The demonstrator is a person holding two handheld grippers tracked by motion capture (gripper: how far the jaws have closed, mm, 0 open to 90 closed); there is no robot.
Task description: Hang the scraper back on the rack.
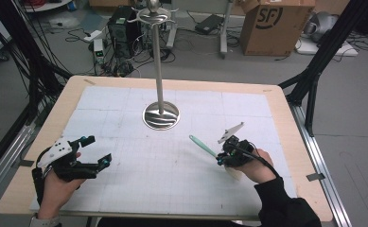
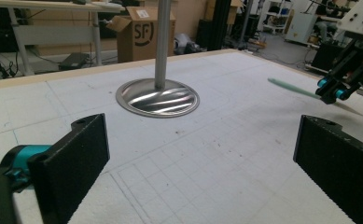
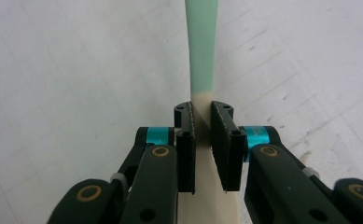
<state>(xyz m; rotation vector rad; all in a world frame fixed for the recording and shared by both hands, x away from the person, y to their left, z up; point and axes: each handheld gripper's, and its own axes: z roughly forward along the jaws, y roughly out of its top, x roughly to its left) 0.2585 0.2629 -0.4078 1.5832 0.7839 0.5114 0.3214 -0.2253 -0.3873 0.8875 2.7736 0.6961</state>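
Forearms are entering from the bottom of the high view, each hand carrying a gripper. Left gripper [image 1: 95, 150], at lower left, is resting over the mat [image 1: 125, 189] with its jaws standing wide apart and nothing between them; its own view is showing bare mat in the gap.

Right gripper [image 1: 221, 158], at lower right, is clamping a spoon [image 1: 203, 145]: in its own view the pads are pressing narrowly on the cream part of the handle [image 3: 201, 100], with the mint-green end running straight up the frame. In the high view the spoon's long axis is pointing up-left from the jaws, lifted off the mat, toward the frame's centre.

Farther off, a steel stand [image 1: 161, 116] is sitting at upper centre, its pole rising to hooks [image 1: 153, 16] at the top edge. Judged from this, the right hand is nearer the stand, and the stand is lying up-left of the spoon, roughly along the spoon's axis.
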